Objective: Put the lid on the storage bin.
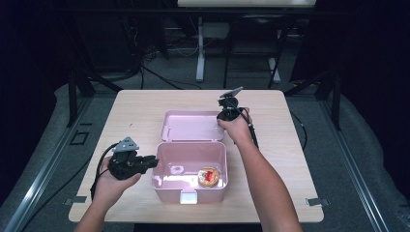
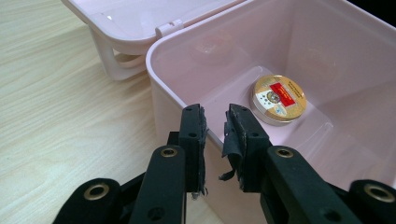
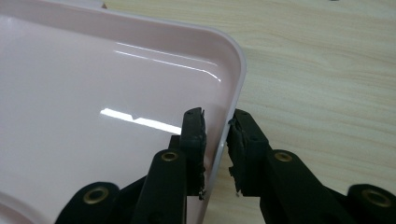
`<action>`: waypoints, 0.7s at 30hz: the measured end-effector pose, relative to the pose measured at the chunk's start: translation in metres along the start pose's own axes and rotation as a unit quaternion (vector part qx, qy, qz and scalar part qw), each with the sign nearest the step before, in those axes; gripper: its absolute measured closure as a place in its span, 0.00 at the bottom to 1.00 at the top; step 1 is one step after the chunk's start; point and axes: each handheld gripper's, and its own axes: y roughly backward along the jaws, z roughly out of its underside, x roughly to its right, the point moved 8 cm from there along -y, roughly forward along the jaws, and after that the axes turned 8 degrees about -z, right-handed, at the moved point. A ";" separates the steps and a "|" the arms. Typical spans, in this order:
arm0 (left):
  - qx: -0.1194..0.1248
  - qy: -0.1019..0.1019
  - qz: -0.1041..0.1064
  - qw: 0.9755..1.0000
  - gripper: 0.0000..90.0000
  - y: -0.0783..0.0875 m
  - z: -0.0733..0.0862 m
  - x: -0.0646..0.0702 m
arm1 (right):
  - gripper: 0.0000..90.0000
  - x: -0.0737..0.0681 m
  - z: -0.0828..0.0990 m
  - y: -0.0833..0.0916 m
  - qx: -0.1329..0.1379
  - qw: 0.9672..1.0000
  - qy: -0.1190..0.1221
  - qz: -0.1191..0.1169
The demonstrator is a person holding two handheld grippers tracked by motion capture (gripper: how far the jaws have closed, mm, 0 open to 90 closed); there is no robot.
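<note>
- The pink box [image 1: 189,181] sits open at the near middle of the table [image 1: 290,193], and its lid [image 1: 192,125] lies flat on the far side, joined along the hinge.
- My right gripper [image 3: 215,122] straddles the lid's outer rim near a rounded corner: one jaw over the glossy inner face, the other outside over the wood. The pads sit close on the rim; I read this as a clamp on the lid, though the outer pad's contact is hard to confirm.
- My left gripper [image 2: 215,122] straddles the box's left wall at its top edge, one jaw inside and one outside. A small gap shows between the pads and the wall, so I read it as apart, steadying rather than gripping.
- A round gold tin [image 2: 279,99] with a red label lies flat on the box floor, ahead and to the right of the left jaws.
- Step in hand, as I judge it: swinging the lid closed over the box.
- To do it well, I would keep the right grip near the rim, follow the hinge arc rather than pull straight, and let the left gripper brace the wall so the box does not slide.
- Withdraw the left jaws from the wall before the lid seats.
</note>
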 end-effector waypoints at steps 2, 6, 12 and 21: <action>0.002 0.001 0.000 1.000 0.84 0.000 0.000 0.000 | 0.86 0.000 0.000 -0.001 0.000 1.000 -0.008 0.000; 0.001 0.000 -0.006 1.000 0.84 0.000 0.000 0.000 | 0.90 0.001 -0.002 0.002 0.008 1.000 -0.016 0.001; 0.002 0.001 -0.007 1.000 0.84 -0.001 0.000 0.000 | 0.91 0.000 -0.003 0.004 0.018 1.000 -0.008 0.008; 0.002 0.001 0.003 1.000 0.84 0.000 0.000 0.000 | 0.93 -0.004 -0.005 0.011 0.037 0.999 -0.003 0.018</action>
